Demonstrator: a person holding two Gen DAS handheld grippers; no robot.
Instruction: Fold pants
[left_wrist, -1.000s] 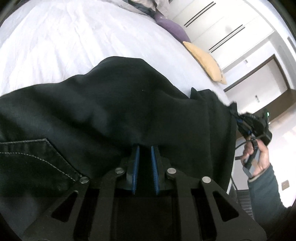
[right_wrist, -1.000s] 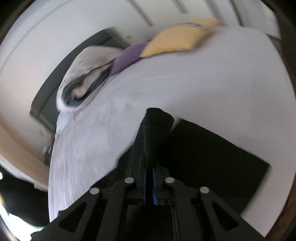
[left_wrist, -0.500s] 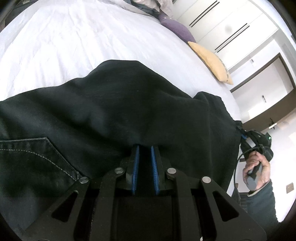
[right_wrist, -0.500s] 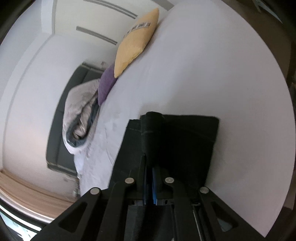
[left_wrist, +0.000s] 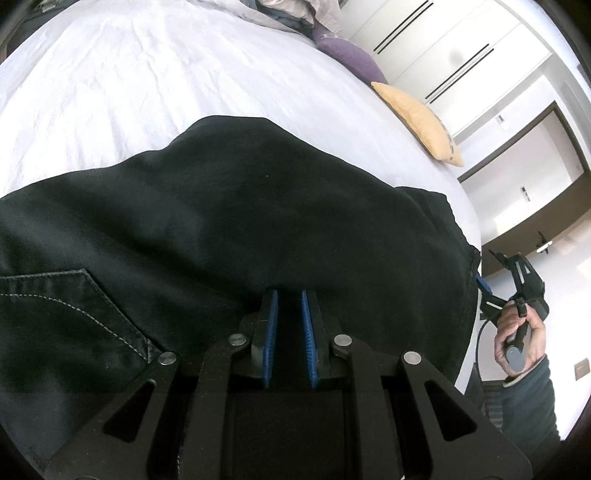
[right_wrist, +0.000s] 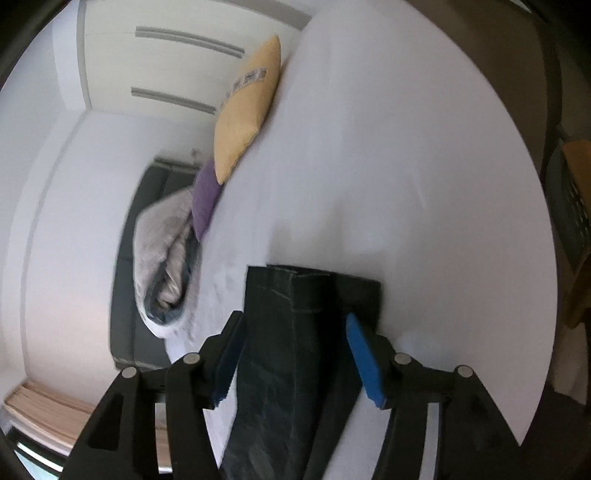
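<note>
black denim pants (left_wrist: 236, 229) spread on white-sheeted bed (left_wrist: 147, 92) | left gripper (left_wrist: 289, 295) jaws clamp a fold, tips hidden under cloth | right gripper (right_wrist: 295, 325) jaws spread around hem, not gripping

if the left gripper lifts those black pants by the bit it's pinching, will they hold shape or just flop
Probably flop: the black pants drape in soft rolling folds over the bed, so the unsupported cloth would likely sag. They look like stitched denim, so perhaps fairly heavy for cloth. The left gripper pinches only a small bunch, so that weight might tug it loose.
</note>
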